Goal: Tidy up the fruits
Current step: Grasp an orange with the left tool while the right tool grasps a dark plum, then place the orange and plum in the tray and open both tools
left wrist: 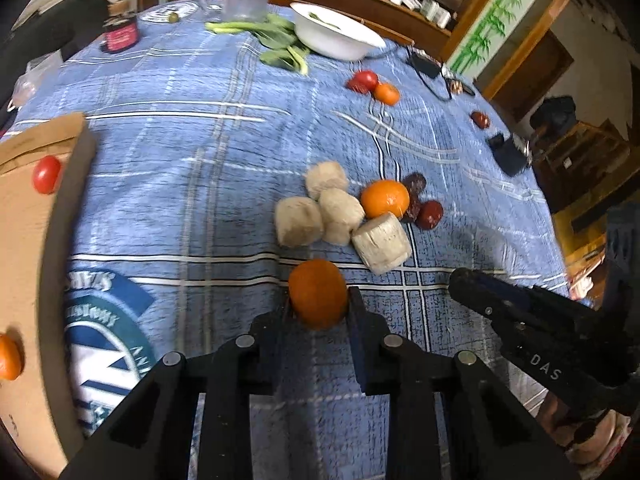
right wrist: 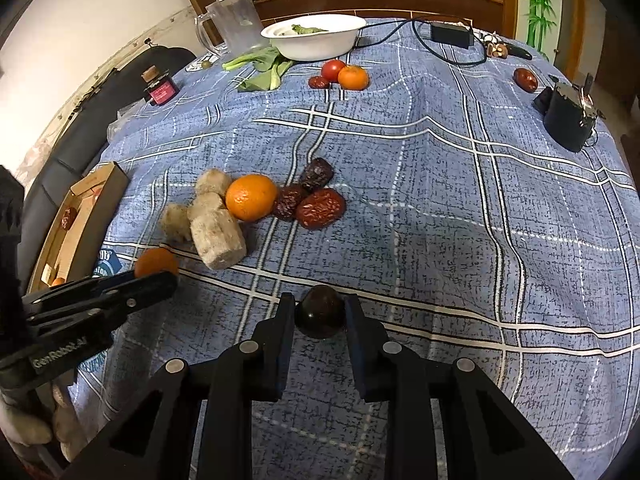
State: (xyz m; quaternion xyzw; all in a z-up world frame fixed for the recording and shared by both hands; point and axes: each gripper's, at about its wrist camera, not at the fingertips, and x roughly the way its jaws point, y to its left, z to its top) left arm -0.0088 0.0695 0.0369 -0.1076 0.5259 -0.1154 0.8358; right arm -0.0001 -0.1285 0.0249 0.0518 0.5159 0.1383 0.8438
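In the left wrist view my left gripper (left wrist: 319, 300) is shut on a small orange (left wrist: 317, 293), held just above the blue checked tablecloth (left wrist: 192, 152). Beyond it lie several beige taro chunks (left wrist: 338, 216), a second orange (left wrist: 385, 198) and dark red dates (left wrist: 429, 213). The right gripper (right wrist: 320, 310) is shut on a small dark round fruit (right wrist: 321, 311); it shows in the left wrist view as a black arm (left wrist: 520, 312) at the right. The left gripper (right wrist: 156, 274) enters the right wrist view from the left, still holding its orange (right wrist: 156, 262).
A cardboard box (left wrist: 28, 264) with a tomato (left wrist: 46, 174) and an orange (left wrist: 8, 357) inside sits at the left. Farther back are a white bowl (left wrist: 340, 34), greens (left wrist: 276, 40), a clear jug (right wrist: 234, 26), a tomato and orange pair (right wrist: 345, 74), a jar (right wrist: 160, 90) and a black device (right wrist: 568, 118).
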